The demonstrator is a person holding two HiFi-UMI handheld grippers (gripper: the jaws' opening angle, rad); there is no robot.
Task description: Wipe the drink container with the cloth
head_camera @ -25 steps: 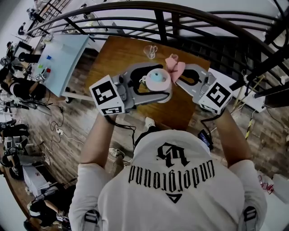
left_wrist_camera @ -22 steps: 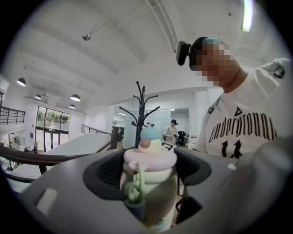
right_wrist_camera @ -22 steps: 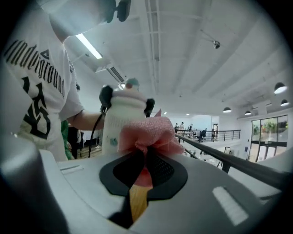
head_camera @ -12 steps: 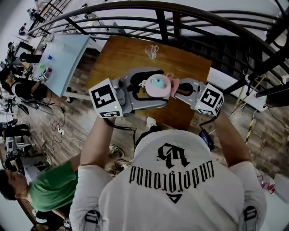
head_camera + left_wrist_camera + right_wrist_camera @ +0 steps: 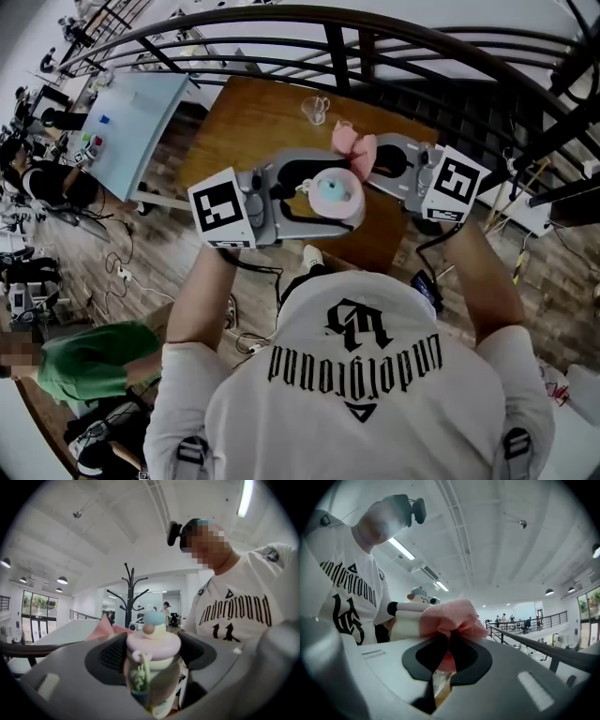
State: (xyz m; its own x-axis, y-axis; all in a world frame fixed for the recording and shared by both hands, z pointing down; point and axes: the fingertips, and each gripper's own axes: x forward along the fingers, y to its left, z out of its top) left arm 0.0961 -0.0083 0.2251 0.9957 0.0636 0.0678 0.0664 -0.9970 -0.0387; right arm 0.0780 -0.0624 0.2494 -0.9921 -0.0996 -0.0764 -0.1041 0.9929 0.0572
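Observation:
A small drink container (image 5: 335, 195) with a pink lid and a pale blue knob is held above the wooden table (image 5: 253, 122). My left gripper (image 5: 323, 193) is shut on the drink container (image 5: 152, 667), with a jaw on each side of its body. To its right, my right gripper (image 5: 364, 161) is shut on a bunched pink cloth (image 5: 354, 146). In the right gripper view the cloth (image 5: 449, 617) sticks out past the jaws and lies against the side of the container (image 5: 408, 616).
A clear glass cup (image 5: 315, 109) stands near the table's far edge. Black curved railings (image 5: 375, 56) run behind the table. A light blue table (image 5: 127, 117) with small items is at the left. A person in green (image 5: 89, 361) is at the lower left.
The right gripper with the cloth has gone from the container's right side up to its far side. The left gripper and container have shifted slightly right and nearer.

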